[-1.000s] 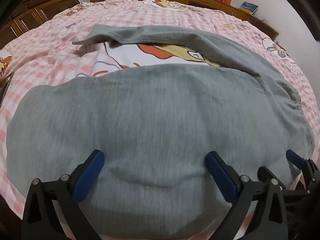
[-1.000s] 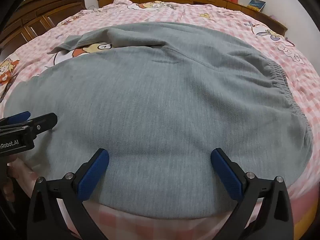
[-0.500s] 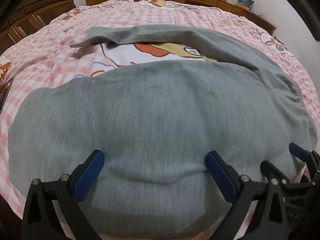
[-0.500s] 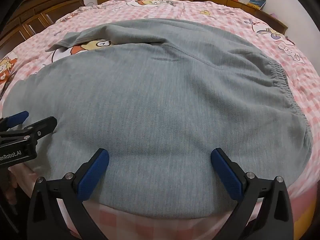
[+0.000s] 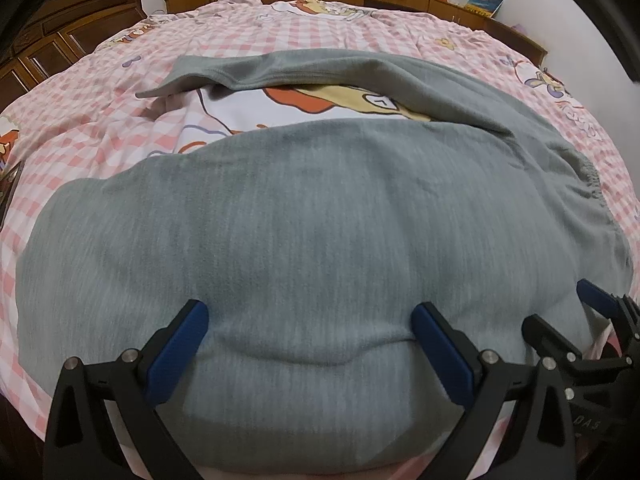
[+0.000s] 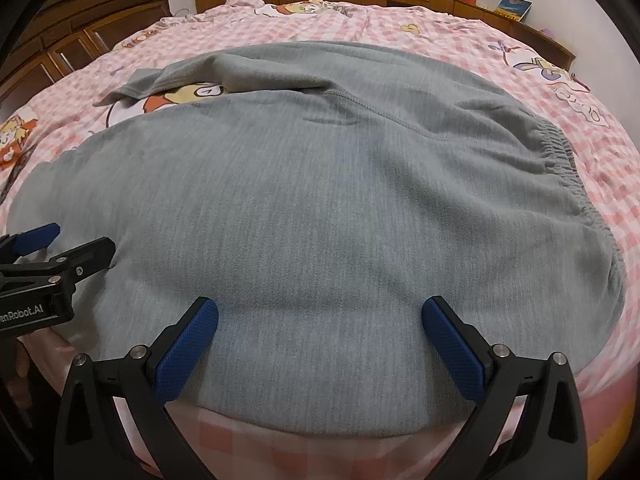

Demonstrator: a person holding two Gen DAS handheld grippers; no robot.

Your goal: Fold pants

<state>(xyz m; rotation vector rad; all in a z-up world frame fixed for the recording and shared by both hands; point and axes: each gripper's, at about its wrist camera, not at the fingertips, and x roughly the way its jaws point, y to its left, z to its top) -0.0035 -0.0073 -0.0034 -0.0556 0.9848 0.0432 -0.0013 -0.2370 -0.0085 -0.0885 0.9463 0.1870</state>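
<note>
While both sets of jaws gape wide, left gripper (image 5: 310, 330) and right gripper (image 6: 320, 324) hover over near edge of grey sweatpants (image 5: 304, 236), nothing clamped. Pants spread on pink checked bedsheet (image 5: 100, 128). Left view only: cartoon print between legs. Right view only: elastic waistband (image 6: 560, 160) far right, book (image 6: 514, 6) on far ledge.

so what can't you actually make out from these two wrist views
- Near hem of the grey pants: left wrist view, hidden under the open left tongs and the bottom edge.
- Whether either tongs touch the cloth: both views, no side angle; right tongs are open too.
- Book title on the headboard ledge: too small.
- Cartoon print on the bedsheet: partly covered by the far pant leg.
</note>
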